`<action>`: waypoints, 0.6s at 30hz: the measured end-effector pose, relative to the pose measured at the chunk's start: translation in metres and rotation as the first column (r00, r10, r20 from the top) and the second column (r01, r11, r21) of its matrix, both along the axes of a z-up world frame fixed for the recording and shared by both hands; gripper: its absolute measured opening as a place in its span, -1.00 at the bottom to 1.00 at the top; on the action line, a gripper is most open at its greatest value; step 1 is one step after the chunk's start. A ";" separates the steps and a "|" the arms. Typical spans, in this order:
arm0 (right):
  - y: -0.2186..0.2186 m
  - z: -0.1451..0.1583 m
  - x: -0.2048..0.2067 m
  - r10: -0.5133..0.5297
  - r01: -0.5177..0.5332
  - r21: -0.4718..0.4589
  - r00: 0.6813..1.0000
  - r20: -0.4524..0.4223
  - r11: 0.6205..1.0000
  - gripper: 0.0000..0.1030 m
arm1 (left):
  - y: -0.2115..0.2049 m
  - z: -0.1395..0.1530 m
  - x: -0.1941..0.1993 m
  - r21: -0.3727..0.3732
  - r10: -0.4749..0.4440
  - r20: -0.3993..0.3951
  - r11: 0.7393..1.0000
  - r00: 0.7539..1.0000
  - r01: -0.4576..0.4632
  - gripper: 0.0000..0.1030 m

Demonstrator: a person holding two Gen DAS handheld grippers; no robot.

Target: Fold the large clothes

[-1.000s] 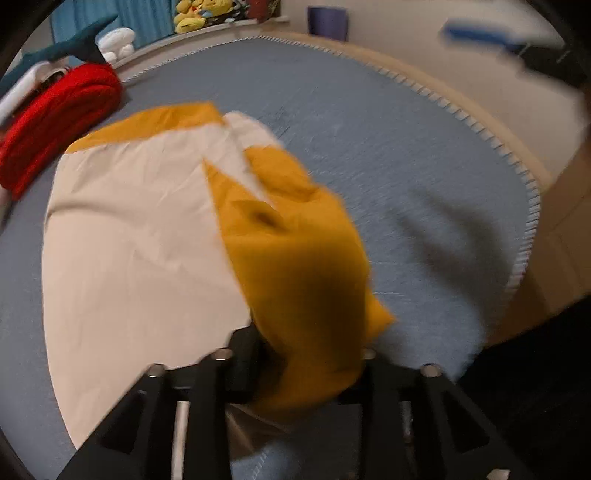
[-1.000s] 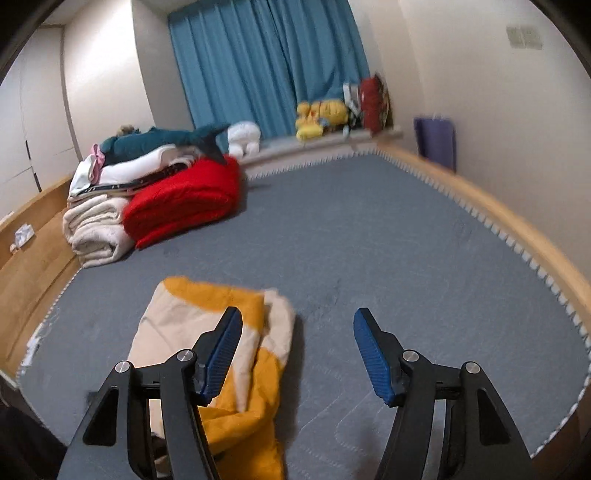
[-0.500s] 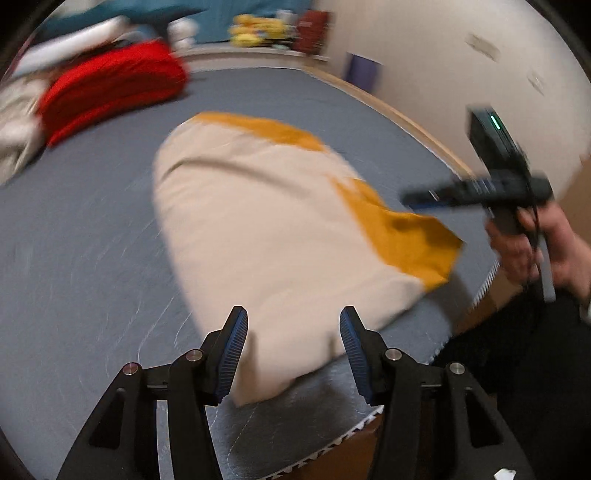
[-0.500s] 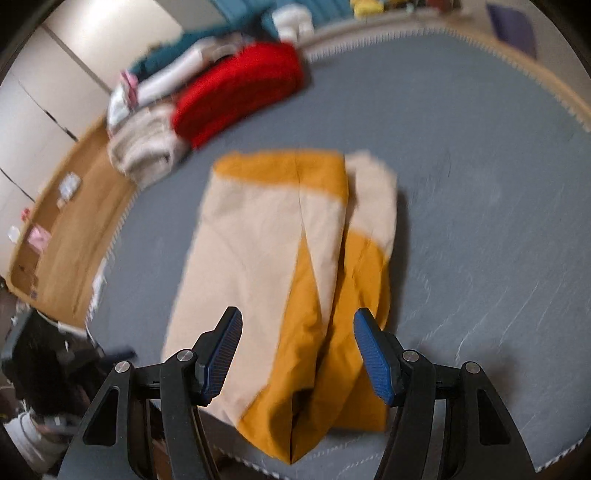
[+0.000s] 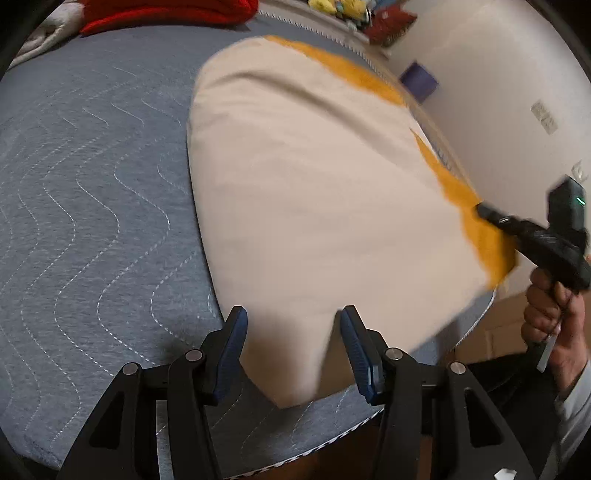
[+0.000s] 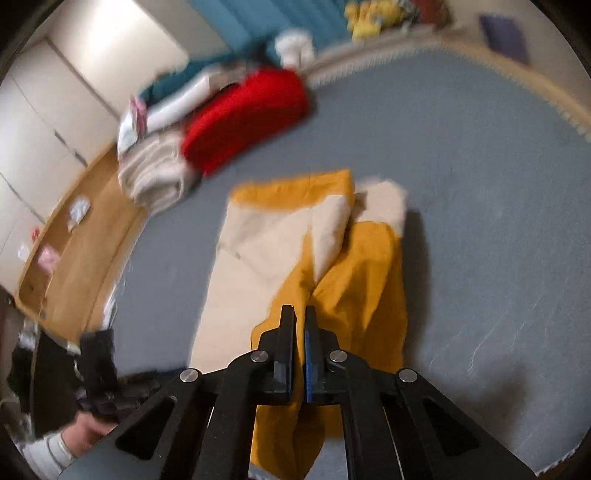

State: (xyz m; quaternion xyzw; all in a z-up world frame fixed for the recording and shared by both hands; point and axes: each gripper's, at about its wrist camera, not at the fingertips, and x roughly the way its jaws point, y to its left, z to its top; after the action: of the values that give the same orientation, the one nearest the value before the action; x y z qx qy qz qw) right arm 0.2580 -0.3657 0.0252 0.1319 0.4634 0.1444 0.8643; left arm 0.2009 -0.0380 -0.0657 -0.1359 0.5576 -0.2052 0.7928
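Parted around nothing, left gripper (image 5: pixel 291 339) hangs above the cream-and-mustard garment (image 5: pixel 314 192) spread on the grey quilted bed (image 5: pixel 92 203), while right gripper (image 6: pixel 300 317) pinches the garment's mustard edge (blurred) near the bed's front

Setting. A grey quilted mat with wavy white stitching (image 5: pixel 92 206) covers a broad platform edged by a pale wooden rim (image 6: pixel 546 88). Plain cream walls (image 5: pixel 491 92) enclose the room; one carries a small wall plate (image 5: pixel 543 117). Teal curtains (image 6: pixel 236 22) hang at the far end. White panelled cupboard doors (image 6: pixel 44 110) stand beside a light wooden side ledge (image 6: pixel 81 236) bearing small scattered items (too blurred to identify). Folded red, white and cream bedding (image 6: pixel 207 125) is stacked near the far corner, with yellow plush toys (image 6: pixel 373 18) along the sill.
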 end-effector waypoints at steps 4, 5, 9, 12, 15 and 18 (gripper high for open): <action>0.001 -0.069 0.013 -0.034 -0.017 -0.177 0.960 -0.279 0.984 -0.93 | -0.012 -0.015 0.003 0.021 -0.026 -0.065 0.999 0.998 0.028 0.04; 0.005 -0.072 0.015 -0.024 -0.035 -0.212 0.963 -0.270 0.977 -0.93 | -0.014 -0.011 0.004 0.018 -0.030 -0.052 0.999 0.998 0.031 0.04; 0.012 -0.075 0.017 -0.003 -0.062 -0.261 0.971 -0.241 0.963 -0.93 | -0.025 -0.013 0.000 0.047 -0.077 -0.053 0.996 0.996 0.080 0.04; 0.011 -0.075 0.016 -0.011 -0.059 -0.276 0.969 -0.248 0.959 -0.94 | -0.036 -0.038 -0.007 0.093 -0.101 -0.126 0.989 0.987 0.113 0.07; 0.028 -0.084 0.023 -0.001 -0.091 -0.332 0.964 -0.266 0.939 -0.95 | -0.047 -0.044 -0.008 0.108 -0.111 -0.135 0.986 0.985 0.126 0.08; 0.033 -0.086 0.025 0.002 -0.104 -0.357 0.961 -0.276 0.928 -0.94 | -0.050 -0.043 -0.011 0.117 -0.117 -0.134 0.984 0.984 0.133 0.12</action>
State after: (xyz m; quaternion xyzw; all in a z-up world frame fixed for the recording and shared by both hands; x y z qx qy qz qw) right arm 0.2827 -0.3324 -0.0611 -0.0267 0.5994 0.0590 0.7978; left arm 0.1896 -0.0882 -0.1083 -0.0633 0.6261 -0.2100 0.7482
